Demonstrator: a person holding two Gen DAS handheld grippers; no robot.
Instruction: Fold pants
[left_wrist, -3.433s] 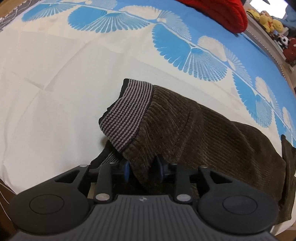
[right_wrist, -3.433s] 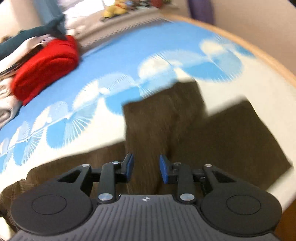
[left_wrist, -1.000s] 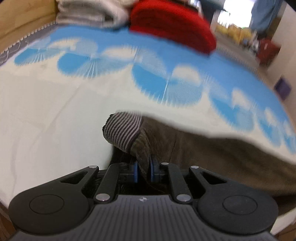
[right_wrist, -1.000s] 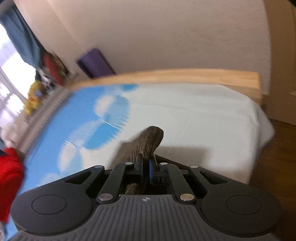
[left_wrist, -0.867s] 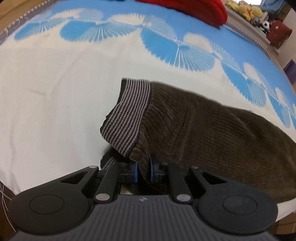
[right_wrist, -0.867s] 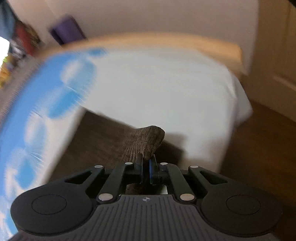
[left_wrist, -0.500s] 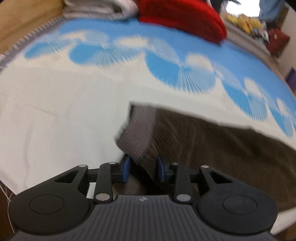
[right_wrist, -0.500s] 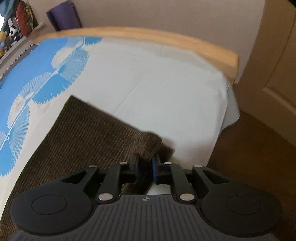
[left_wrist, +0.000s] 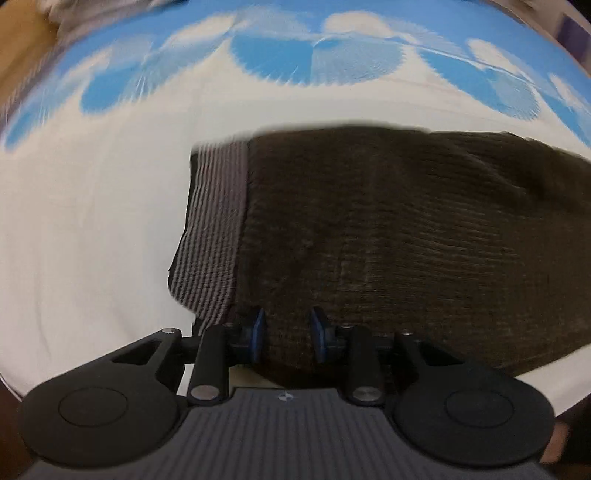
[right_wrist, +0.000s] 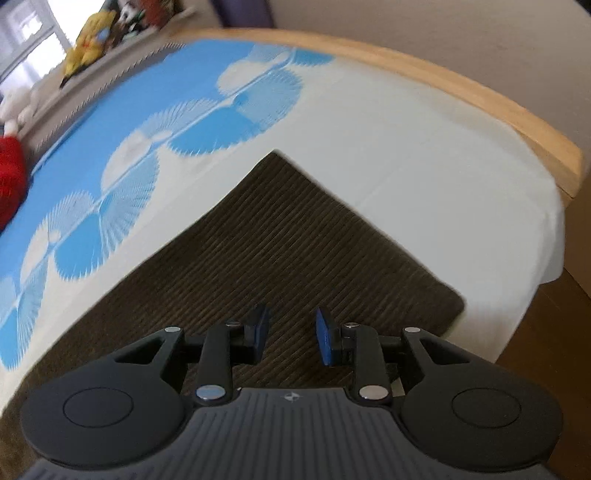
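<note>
brown corduroy pants (left_wrist: 388, 229) lie flat along the near edge of the bed (right_wrist: 424, 166), both grippers just above them.

in the left wrist view the left gripper (left_wrist: 286, 334) hangs over the waist end, its jaws narrow and closing, with cloth showing between the blue pads (left_wrist: 258, 330) but no pinch to be seen; the striped grey waistband (left_wrist: 212, 236) lies to its left on the white part of the sheet. in the right wrist view the right gripper (right_wrist: 290, 338) hangs over the leg end near the bed's near right corner, its jaws narrow and opening, nothing gripped, the corduroy lying flat beneath. the sheet's blue fan pattern (right_wrist: 110, 206) runs along the far side, a wooden bed frame (right_wrist: 480, 103) curves around the end, and a red garment (right_wrist: 9, 177) and soft toys (right_wrist: 88, 40) sit at the far left.
</note>
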